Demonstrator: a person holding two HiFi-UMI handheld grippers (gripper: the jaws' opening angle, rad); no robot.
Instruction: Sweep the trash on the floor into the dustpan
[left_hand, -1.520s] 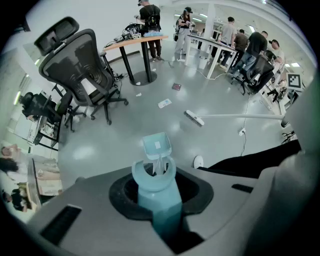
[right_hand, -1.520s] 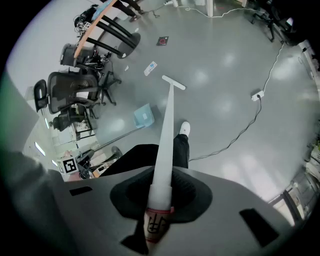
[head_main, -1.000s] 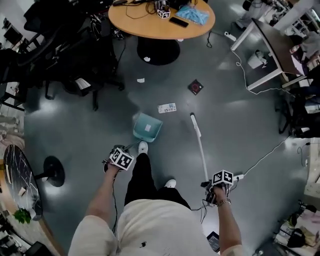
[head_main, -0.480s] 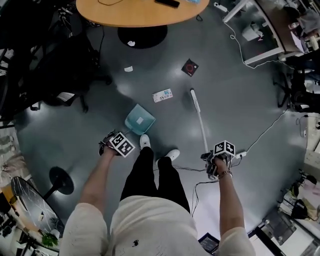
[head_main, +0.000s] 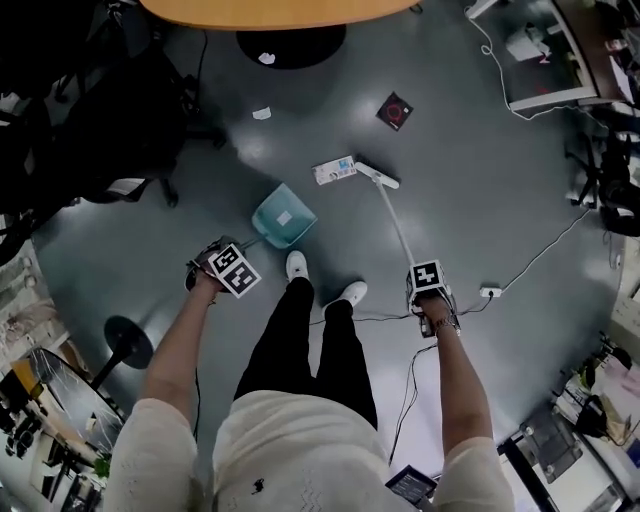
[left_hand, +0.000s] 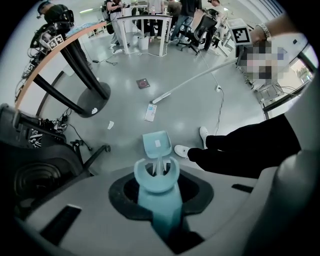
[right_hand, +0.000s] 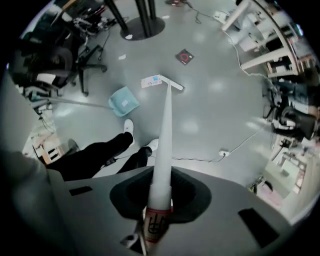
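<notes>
My left gripper (head_main: 228, 268) (left_hand: 157, 195) is shut on the long handle of a teal dustpan (head_main: 283, 217) (left_hand: 156, 145) (right_hand: 123, 101), whose pan rests on the grey floor just ahead of the person's left shoe. My right gripper (head_main: 428, 285) (right_hand: 159, 200) is shut on a white broom handle (right_hand: 163, 145). The broom head (head_main: 377, 175) (left_hand: 162, 97) (right_hand: 171, 84) is on the floor right beside a flat white packet (head_main: 335, 170) (left_hand: 150, 112) (right_hand: 151, 80). A dark square packet (head_main: 395, 110) (left_hand: 143, 83) (right_hand: 184, 56) lies farther off. Small white scraps (head_main: 262, 113) (left_hand: 110, 125) lie near the table base.
A round wooden table (head_main: 280, 12) on a black pedestal base (head_main: 290, 45) stands ahead. Black office chairs (head_main: 90, 120) crowd the left. A cable and power strip (head_main: 490, 292) (right_hand: 223, 151) run at the right. A round black stand base (head_main: 125, 340) sits left. Desks (head_main: 560, 70) are at the far right.
The broom head has swung left and now lies beside the white packet. The dustpan has stayed by the left shoe. The head camera has moved forward.
</notes>
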